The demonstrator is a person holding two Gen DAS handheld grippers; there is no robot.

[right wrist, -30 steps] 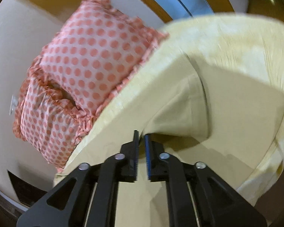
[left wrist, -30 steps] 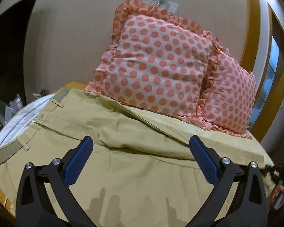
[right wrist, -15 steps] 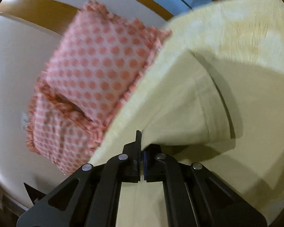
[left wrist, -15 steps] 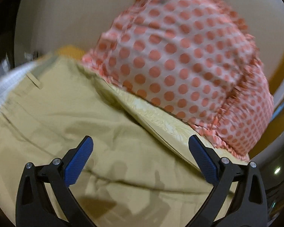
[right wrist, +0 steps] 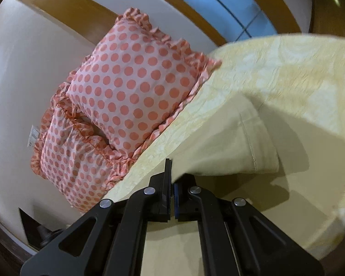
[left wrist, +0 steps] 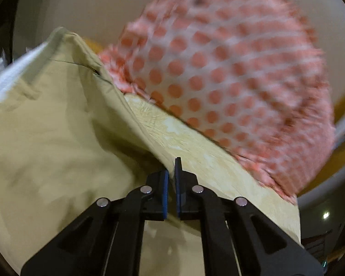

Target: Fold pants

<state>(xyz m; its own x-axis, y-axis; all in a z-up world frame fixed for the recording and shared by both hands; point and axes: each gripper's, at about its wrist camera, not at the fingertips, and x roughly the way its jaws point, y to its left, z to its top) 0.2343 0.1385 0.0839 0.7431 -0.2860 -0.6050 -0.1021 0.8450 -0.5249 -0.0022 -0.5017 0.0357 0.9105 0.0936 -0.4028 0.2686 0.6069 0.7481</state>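
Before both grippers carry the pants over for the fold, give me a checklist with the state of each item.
1. Left gripper shut on the pants: ok, fabric edge sits between its closed fingers.
2. Right gripper shut on the pants: ok, the hem end hangs from it.
3. Fabric lifted off the bedspread: ok at both grips, with shadow beneath the raised leg.
4. Pillows clear of the path: cannot tell; they stand close behind the raised edge.
5. Both layers of each leg caught: cannot tell.
6. Waistband lying flat: cannot tell, the left wrist view is blurred.
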